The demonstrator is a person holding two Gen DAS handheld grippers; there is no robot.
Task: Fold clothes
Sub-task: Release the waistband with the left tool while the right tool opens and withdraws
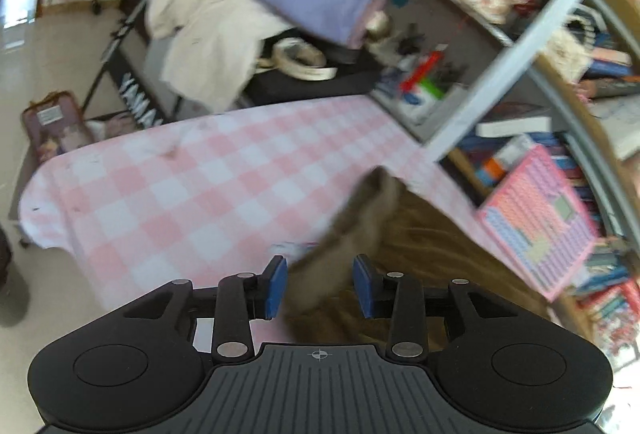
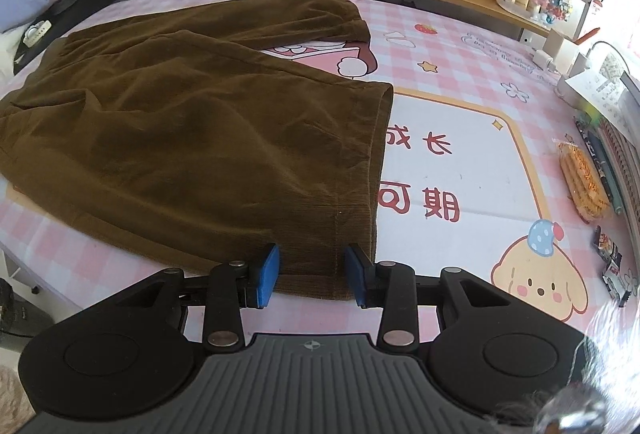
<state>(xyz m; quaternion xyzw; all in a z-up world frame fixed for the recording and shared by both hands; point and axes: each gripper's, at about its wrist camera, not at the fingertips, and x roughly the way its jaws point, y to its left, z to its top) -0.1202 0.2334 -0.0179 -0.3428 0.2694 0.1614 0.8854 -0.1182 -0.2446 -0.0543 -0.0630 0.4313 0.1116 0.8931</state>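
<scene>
Lying flat on the pink checked tablecloth (image 2: 460, 46): brown corduroy trousers (image 2: 180, 122), long axis running from the hems at three o'clock to the waist at nine. Straddling the near hem at six o'clock, right gripper (image 2: 310, 270), jaws narrowly parted, pads not pressing. Straddling a raised fold, left gripper (image 1: 320, 284), jaws parted too.

1. Left gripper (image 1: 320, 284): matte black body, two round side housings, a ribbed grey centre plate bearing a small crosshair mark.
2. Right gripper (image 2: 312, 274): the same build, with silver pivot screws on black linkage arms.
3. Both carry blue pads (image 2: 267, 276) on their fingers.
</scene>
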